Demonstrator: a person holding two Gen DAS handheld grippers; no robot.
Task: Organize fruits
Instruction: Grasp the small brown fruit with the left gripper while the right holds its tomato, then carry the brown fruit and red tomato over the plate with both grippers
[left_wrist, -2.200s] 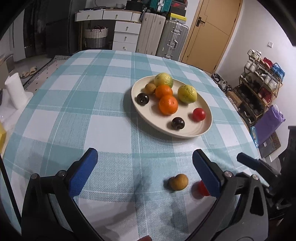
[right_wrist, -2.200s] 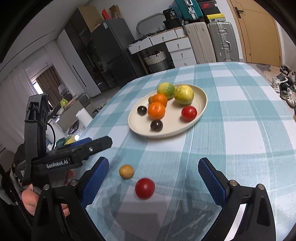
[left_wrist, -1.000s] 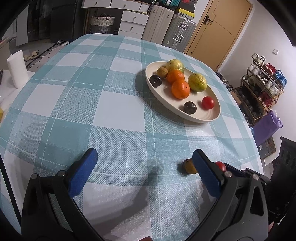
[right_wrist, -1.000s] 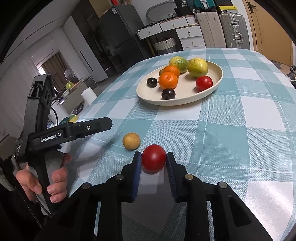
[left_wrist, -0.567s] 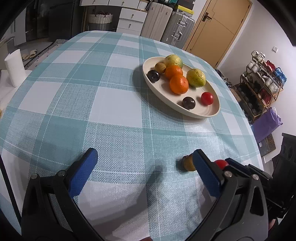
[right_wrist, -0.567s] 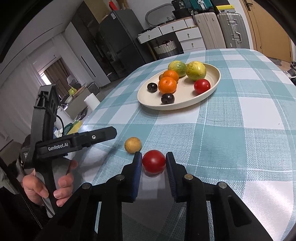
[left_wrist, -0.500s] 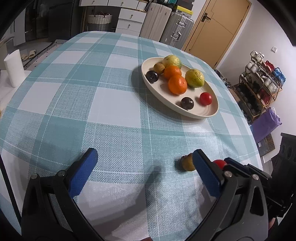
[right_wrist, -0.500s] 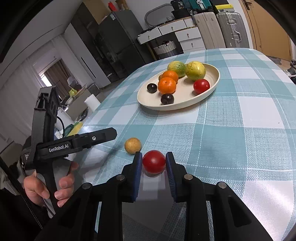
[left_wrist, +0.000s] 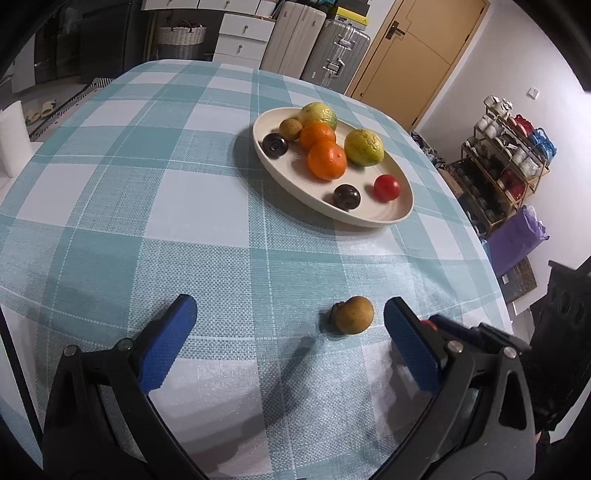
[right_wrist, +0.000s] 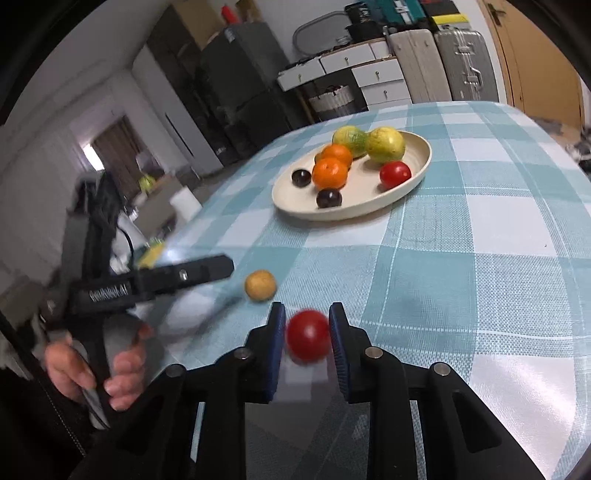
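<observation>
A cream oval plate (left_wrist: 391, 218) holds two oranges (left_wrist: 327, 160), two yellow-green citrus (left_wrist: 364, 147), two dark plums (left_wrist: 347, 196), a small brown fruit (left_wrist: 290, 127) and a red tomato (left_wrist: 386, 187). Well short of the plate, a brown round fruit (left_wrist: 354, 314) lies on the cloth; just beside it, another red tomato (right_wrist: 308, 335) sits pinched between blue pads (right_wrist: 337, 334).

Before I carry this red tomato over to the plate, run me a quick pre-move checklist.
1. Right gripper closed on the red tomato: ok.
2. Tomato lifted off the tablecloth: cannot tell, image blurred.
3. Free spot on the plate near its front rim: ok.
4. Path to the plate free of objects: ok.
5. Left gripper open and holding nothing: ok.
6. Brown fruit still to collect, between the left fingers: not ok yet.
</observation>
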